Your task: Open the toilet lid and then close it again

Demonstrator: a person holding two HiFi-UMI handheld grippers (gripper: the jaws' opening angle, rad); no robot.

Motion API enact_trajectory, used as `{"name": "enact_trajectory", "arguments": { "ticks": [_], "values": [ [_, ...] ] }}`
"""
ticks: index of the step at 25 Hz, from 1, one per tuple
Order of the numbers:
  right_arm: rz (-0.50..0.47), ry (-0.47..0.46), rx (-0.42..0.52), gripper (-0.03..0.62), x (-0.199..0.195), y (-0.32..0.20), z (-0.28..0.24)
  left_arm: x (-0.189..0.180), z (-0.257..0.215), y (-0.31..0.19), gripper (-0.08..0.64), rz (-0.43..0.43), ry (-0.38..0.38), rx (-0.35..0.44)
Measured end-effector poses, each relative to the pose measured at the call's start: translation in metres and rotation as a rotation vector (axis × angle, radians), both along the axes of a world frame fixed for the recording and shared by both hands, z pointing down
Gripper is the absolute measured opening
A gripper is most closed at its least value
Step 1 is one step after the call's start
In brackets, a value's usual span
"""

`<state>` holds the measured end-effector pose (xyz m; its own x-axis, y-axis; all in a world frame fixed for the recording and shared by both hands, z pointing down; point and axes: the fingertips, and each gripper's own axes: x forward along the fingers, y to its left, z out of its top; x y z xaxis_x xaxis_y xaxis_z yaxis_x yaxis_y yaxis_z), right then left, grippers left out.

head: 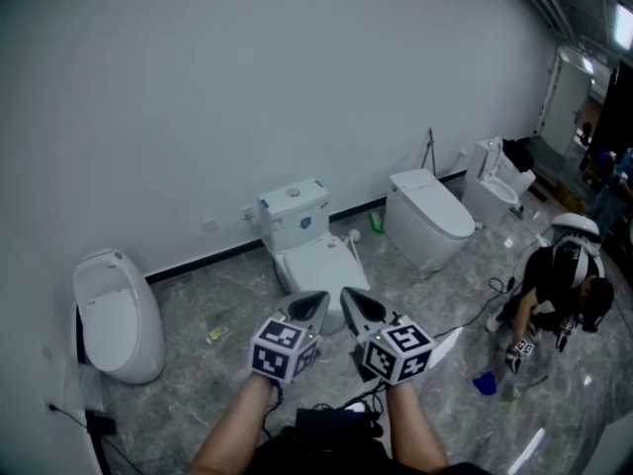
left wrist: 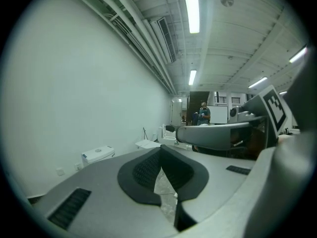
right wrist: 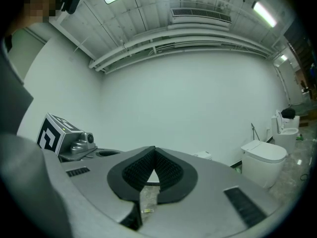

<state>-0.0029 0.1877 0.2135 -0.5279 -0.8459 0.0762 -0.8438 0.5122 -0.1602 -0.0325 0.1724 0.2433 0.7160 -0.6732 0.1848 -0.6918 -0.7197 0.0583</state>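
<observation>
The white toilet with a tank [head: 295, 213] stands against the wall at the middle of the head view, its lid [head: 322, 264] down flat on the bowl. Both grippers hover side by side in front of it, above the near end of the lid and not touching it. My left gripper [head: 315, 303] is shut with nothing between its jaws. My right gripper [head: 353, 300] is shut and empty too. In the left gripper view the shut jaws [left wrist: 161, 151] point along the wall, with the tank [left wrist: 97, 155] low at the left. In the right gripper view the shut jaws [right wrist: 152, 155] face the bare wall.
A rounded white toilet [head: 114, 315] stands at the left, another [head: 430, 216] at the right, and a third [head: 499, 181] farther along the wall. A person [head: 559, 285] crouches on the marble floor at the right. Cables and a blue object [head: 485, 384] lie nearby.
</observation>
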Motion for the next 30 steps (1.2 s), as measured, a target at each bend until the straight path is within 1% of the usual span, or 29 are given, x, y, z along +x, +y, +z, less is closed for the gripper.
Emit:
{"name": "enact_trajectory", "arguments": {
  "ticks": [7,16,30],
  "values": [
    [-0.016,-0.006,0.011,0.008,0.019,0.002,-0.007,0.017,-0.012,0.002,0.006,-0.029,0.003,0.017],
    [-0.011,-0.019,0.025,0.008,0.04,0.002,-0.012,0.035,-0.019,0.002,0.006,-0.03,-0.001,0.038],
    [0.004,-0.043,0.042,0.008,0.05,-0.004,-0.018,0.041,-0.028,-0.004,0.006,-0.024,0.007,0.057]
  ]
}}
